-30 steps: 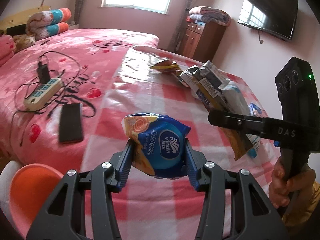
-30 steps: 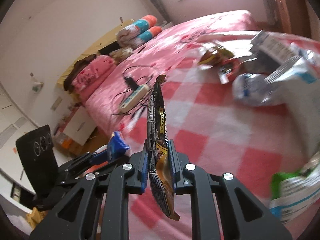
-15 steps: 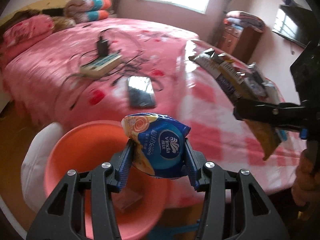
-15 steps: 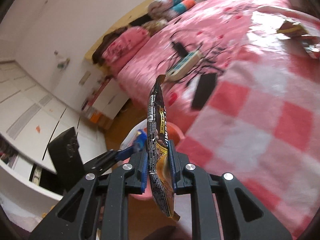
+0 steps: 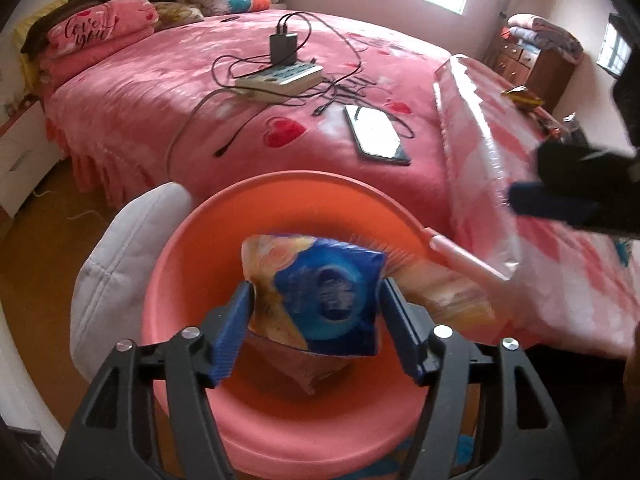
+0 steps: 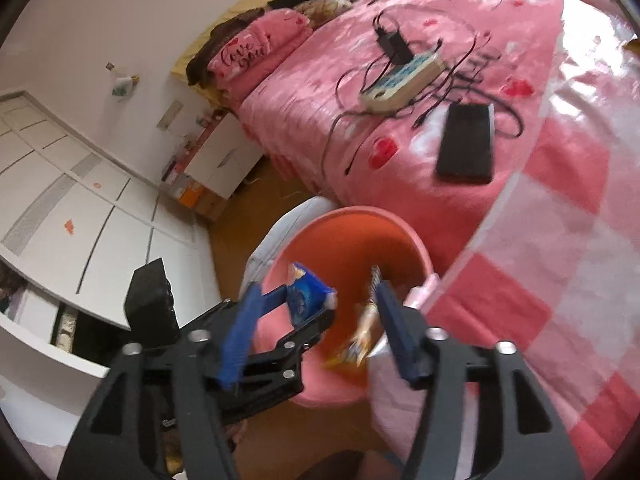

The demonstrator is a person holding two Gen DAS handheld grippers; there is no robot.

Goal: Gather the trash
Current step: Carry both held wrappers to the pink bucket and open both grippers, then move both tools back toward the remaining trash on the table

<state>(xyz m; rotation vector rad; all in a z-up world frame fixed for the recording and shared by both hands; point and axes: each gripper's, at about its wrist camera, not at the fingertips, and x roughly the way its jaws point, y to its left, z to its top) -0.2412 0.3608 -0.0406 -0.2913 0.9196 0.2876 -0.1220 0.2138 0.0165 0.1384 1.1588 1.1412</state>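
An orange-pink trash bin (image 5: 192, 240) stands on the floor beside the bed; it also shows in the right wrist view (image 6: 352, 224). My left gripper (image 5: 316, 320) is over the bin with its jaws spread, and the blue and orange snack bag (image 5: 320, 292) sits loosely between them, blurred. In the right wrist view the left gripper (image 6: 308, 300) still has that bag (image 6: 306, 294) at its tips. My right gripper (image 6: 312, 324) is open above the bin. The brown and yellow wrapper (image 6: 362, 332) hangs blurred just off its right finger, inside the bin mouth.
A phone (image 5: 376, 136), a power strip (image 5: 280, 78) with a charger and cables lie on the pink bed. A white cushion (image 5: 116, 260) sits behind the bin. More wrappers (image 5: 524, 98) lie on the checked plastic cloth (image 5: 560, 280) at far right.
Both grippers moved from over the bed to above the bin. Both jaws opened; the brown wrapper has left the right gripper's grip and the blue bag sits loose in the left.
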